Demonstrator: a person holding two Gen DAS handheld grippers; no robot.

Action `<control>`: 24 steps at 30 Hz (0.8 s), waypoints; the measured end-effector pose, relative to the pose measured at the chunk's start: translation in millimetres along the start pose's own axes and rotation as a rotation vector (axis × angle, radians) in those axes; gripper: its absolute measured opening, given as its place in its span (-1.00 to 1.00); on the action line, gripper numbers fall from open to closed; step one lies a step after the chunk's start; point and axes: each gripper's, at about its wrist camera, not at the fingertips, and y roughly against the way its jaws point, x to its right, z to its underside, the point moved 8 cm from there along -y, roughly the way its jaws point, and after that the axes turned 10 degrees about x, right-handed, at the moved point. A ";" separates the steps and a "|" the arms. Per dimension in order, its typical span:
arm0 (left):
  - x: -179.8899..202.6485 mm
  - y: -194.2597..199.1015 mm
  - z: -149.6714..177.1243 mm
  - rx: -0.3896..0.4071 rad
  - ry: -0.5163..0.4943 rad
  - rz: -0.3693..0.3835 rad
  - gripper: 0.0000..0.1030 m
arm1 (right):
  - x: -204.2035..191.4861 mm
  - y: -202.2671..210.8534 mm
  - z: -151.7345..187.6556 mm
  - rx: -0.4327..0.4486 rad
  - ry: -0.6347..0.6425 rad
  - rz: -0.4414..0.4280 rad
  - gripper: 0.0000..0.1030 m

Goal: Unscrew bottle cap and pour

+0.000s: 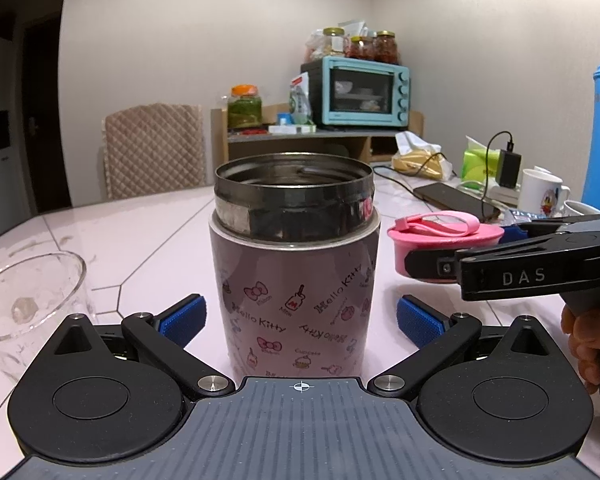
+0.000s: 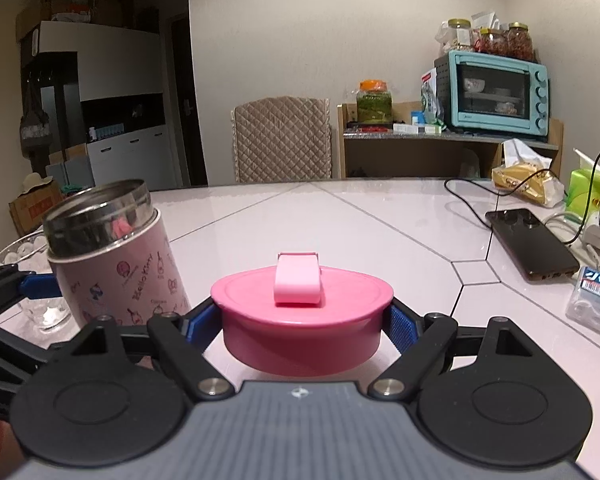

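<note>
**Cap off, bottle open on the desk**

Left wrist view: the left hand-held gripper (image 1: 299,322) stands wide open, its blue pads apart from the pink bottle (image 1: 296,276), which stands uncapped at frame centre on the desk (image 1: 148,232). A glass (image 1: 28,304) sits lower left.

Right wrist view: the right hand-held gripper (image 2: 302,322) clamps the pink cap (image 2: 302,320) at centre; the bottle stands at left.

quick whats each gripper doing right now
Left gripper: open, pads clear of the pink flask standing between them.
Right gripper: closed on the pink cap, off the flask.
</note>
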 end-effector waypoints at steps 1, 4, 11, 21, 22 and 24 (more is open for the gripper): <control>0.0 0.0 0.4 -0.001 0.000 0.000 1.00 | -0.4 -0.1 0.6 -0.002 0.000 0.000 0.66; -0.6 0.0 1.7 -0.005 0.000 -0.002 1.00 | -0.1 -1.4 1.2 -0.009 0.002 -0.001 0.66; 0.5 -1.3 5.5 -0.026 0.003 0.009 1.00 | 0.9 -4.8 5.7 -0.030 0.000 0.000 0.66; 4.5 -2.0 10.2 -0.040 -0.005 0.019 1.00 | 3.9 -7.1 10.0 -0.046 -0.004 -0.001 0.66; 5.0 -1.9 10.5 -0.042 -0.006 0.021 1.00 | 3.9 -7.3 10.6 -0.049 -0.004 -0.001 0.66; 6.0 -2.2 11.0 -0.048 -0.009 0.025 1.00 | 4.0 -8.3 11.6 -0.054 -0.005 -0.002 0.66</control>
